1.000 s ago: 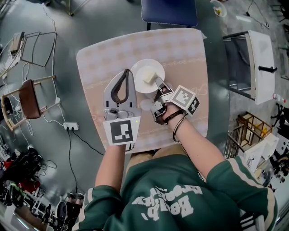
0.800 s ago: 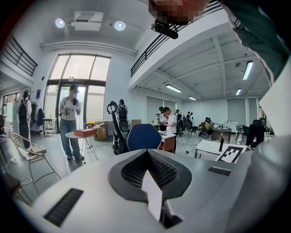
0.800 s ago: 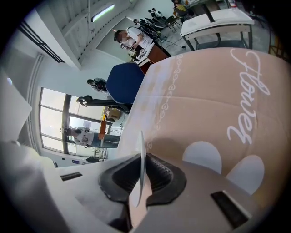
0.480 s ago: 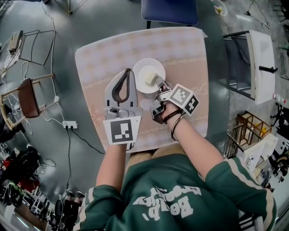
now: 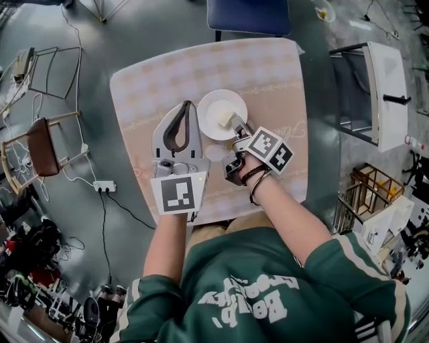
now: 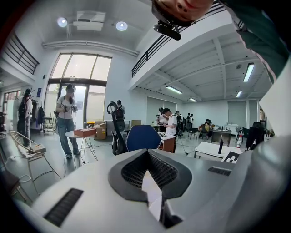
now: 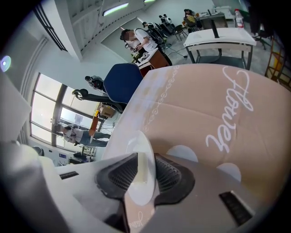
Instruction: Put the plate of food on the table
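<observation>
A white plate (image 5: 212, 105) with a pale block of food (image 5: 224, 116) rests flat on the beige patterned table (image 5: 268, 74). My right gripper (image 5: 235, 124) is at the plate's near right rim. Its jaws are opening, and in the right gripper view the plate's rim (image 7: 142, 184) stands edge-on between the dark pads (image 7: 170, 175), which no longer clamp it. My left gripper (image 5: 189, 107) lies on the table just left of the plate, its curved fingers meeting at the tips with nothing in them.
A blue chair (image 5: 248, 17) stands at the table's far side. A white and black rack (image 5: 375, 94) is to the right, a wooden chair (image 5: 43, 144) and a power strip with cables (image 5: 104, 186) to the left. Several people stand in the room (image 6: 68, 118).
The plate stays on the table with both grippers in nearly the same places. Only the view has shifted a little.
</observation>
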The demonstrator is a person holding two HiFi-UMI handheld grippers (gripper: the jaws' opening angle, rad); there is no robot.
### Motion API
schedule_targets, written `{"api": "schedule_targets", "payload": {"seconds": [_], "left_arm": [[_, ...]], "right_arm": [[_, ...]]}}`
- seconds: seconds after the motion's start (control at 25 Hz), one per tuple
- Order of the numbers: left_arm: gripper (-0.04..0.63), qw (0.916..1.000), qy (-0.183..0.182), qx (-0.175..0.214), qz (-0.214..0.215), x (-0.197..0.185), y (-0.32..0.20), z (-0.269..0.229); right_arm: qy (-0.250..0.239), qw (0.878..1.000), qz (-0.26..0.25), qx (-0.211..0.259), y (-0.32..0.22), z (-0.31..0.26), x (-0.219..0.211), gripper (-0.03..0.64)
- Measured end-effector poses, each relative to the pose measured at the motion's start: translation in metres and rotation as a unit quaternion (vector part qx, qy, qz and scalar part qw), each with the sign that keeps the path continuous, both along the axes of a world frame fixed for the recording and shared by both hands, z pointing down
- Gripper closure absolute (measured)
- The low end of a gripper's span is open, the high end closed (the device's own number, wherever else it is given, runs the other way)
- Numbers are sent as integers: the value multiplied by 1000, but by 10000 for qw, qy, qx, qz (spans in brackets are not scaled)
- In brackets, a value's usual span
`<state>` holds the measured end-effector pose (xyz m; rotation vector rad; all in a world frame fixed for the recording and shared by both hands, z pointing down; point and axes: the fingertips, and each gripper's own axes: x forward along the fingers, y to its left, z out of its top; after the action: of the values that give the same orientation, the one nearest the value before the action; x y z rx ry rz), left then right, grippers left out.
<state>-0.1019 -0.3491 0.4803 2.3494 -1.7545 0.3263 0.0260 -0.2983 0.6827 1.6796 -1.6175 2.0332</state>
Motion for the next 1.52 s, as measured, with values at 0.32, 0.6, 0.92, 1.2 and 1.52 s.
{"api": "schedule_targets", "payload": {"seconds": [0.32,0.6,0.92,1.2,1.52], "left_arm": [[586,9999,85,19,53,7,7,-6],[586,9999,81,81,94,11,13,-14],[586,9994,144,230,213,15,31,-41],[586,9984,159,389,378,17,59,-71],[586,9964,-49,520,665,21,106,-110]], "right_arm": [[480,9988,-49,-18,13,0,17,459],[623,9975,-174,268,16,-14,20,459],[744,9887,-896,949,21,-53,4,459],[1307,9508,-1756,2191,29,-110,2,460],[2029,8613,-2859,3677,60,-207,-2,546]]}}
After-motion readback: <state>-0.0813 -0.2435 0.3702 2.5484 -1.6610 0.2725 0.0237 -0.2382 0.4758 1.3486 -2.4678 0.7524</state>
